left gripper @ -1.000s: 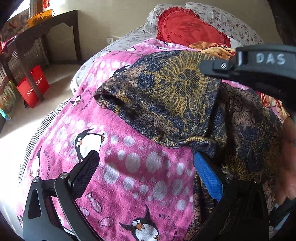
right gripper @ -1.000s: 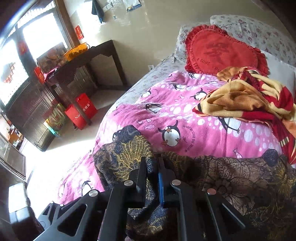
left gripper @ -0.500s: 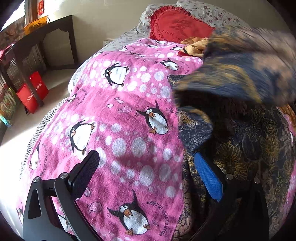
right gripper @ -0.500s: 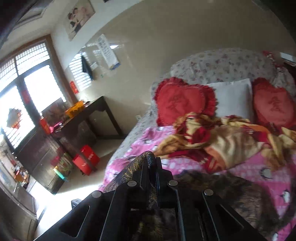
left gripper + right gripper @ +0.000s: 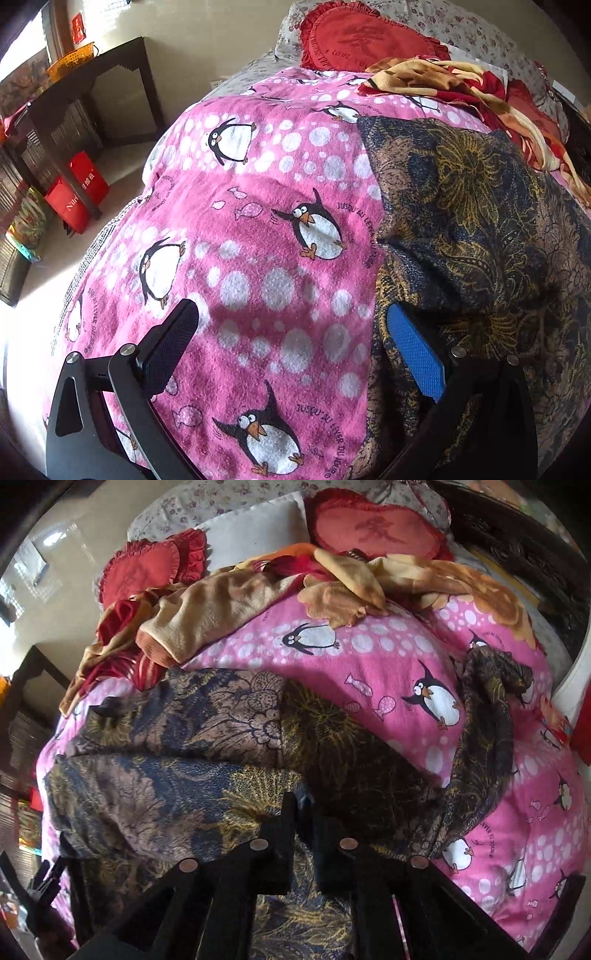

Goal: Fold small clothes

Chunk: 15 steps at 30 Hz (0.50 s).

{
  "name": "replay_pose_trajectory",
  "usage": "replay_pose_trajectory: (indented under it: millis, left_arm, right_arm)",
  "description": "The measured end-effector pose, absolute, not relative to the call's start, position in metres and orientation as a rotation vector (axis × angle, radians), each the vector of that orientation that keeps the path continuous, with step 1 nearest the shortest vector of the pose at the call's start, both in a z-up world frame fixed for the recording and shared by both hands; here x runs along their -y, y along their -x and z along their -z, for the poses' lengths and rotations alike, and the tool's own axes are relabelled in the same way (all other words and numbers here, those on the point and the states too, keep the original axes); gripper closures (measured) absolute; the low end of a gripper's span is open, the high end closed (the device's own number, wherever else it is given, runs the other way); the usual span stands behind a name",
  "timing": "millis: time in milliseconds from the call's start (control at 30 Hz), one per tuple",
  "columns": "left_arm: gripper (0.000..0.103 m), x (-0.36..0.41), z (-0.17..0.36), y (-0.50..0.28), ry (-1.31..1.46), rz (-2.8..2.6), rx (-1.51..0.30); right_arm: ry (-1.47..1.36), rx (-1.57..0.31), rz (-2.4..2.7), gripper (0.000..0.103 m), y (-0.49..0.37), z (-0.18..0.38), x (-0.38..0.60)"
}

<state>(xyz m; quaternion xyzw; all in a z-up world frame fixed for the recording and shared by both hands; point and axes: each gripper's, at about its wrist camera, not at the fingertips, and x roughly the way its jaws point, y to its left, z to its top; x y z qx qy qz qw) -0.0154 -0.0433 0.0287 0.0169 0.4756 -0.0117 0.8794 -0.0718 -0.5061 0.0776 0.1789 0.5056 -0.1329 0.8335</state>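
Observation:
A dark floral garment [image 5: 476,229] in navy, gold and brown lies folded over on the pink penguin blanket [image 5: 258,266]. My left gripper [image 5: 291,332] is open over the blanket, its blue pad [image 5: 413,358] touching the garment's left edge. In the right wrist view the garment [image 5: 207,746] spreads across the blanket [image 5: 406,657], with one sleeve-like part [image 5: 487,731] trailing to the right. My right gripper [image 5: 303,805] is shut on a fold of the garment, low against the bed.
A crumpled tan and red blanket [image 5: 258,590] and red heart cushions [image 5: 147,568] lie at the head of the bed. A dark table [image 5: 85,85] and a red bag [image 5: 77,192] stand on the floor to the left.
My right gripper has carried the garment's left part up and over to the right and lowered it onto the rest. The left gripper has stayed in place, open.

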Motion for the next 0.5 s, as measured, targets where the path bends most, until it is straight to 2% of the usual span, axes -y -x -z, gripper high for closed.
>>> replay_pose_trajectory:
  millis: [67,100,167,267,400,500]
  left_arm:
    - [0.0,0.038,-0.028,0.014,-0.033,0.009,-0.988]
    - [0.0,0.035,-0.028,0.012,-0.032,-0.003,-0.989]
    - [0.0,0.028,-0.027,0.01,-0.016,-0.012,-1.0]
    - [0.001,0.018,-0.036,0.01,0.043,-0.005,-0.984]
    - [0.0,0.023,-0.058,0.017,0.039,0.028,-0.93]
    - [0.0,0.038,-0.071,0.02,0.009,0.092,-0.912]
  right_arm:
    - [-0.312,-1.013,0.318,0.04,0.073,-0.092,0.497]
    - [-0.281,-0.966,0.337,0.035,0.075,-0.1,0.491]
    - [-0.229,-0.888,0.328,0.035,0.078,-0.117,0.474]
    - [-0.168,-0.876,0.218,0.035,0.074,-0.123,0.447]
    - [-0.081,-0.861,0.253,0.035,0.086,-0.115,0.431]
    - [-0.133,-0.847,0.367,0.035,0.109,-0.104,0.449]
